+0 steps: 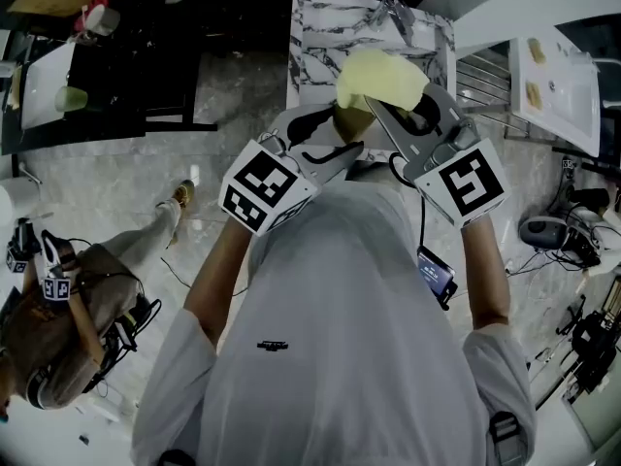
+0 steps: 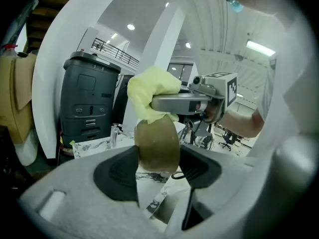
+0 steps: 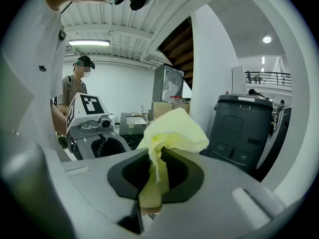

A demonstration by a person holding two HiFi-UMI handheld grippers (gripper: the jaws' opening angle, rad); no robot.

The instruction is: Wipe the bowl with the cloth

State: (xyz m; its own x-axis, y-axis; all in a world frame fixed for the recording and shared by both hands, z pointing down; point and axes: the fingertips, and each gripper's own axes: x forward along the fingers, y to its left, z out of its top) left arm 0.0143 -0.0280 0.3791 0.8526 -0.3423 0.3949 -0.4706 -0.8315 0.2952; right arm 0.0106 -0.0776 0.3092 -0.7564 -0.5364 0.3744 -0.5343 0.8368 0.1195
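Observation:
An olive-brown bowl [image 1: 351, 121] is held up in front of the person's chest, above the marble table [image 1: 320, 27]. My left gripper [image 1: 325, 139] is shut on its rim. In the left gripper view the bowl [image 2: 157, 146] stands edge-on between the dark pads, and my left gripper [image 2: 158, 171] clamps it. A pale yellow cloth [image 1: 380, 78] bunches over the top of the bowl. My right gripper [image 1: 408, 115] is shut on the cloth. In the right gripper view the cloth [image 3: 174, 131] puffs out above my right gripper [image 3: 155, 176]. The cloth [image 2: 149, 91] hides the bowl's upper part.
A dark grey bin [image 2: 89, 101] stands beyond the table and appears again as a bin [image 3: 244, 128] in the right gripper view. Another person [image 1: 58, 309] with grippers crouches at the lower left. A white counter [image 1: 563, 56] is at the right. Cables lie on the floor [image 1: 582, 338].

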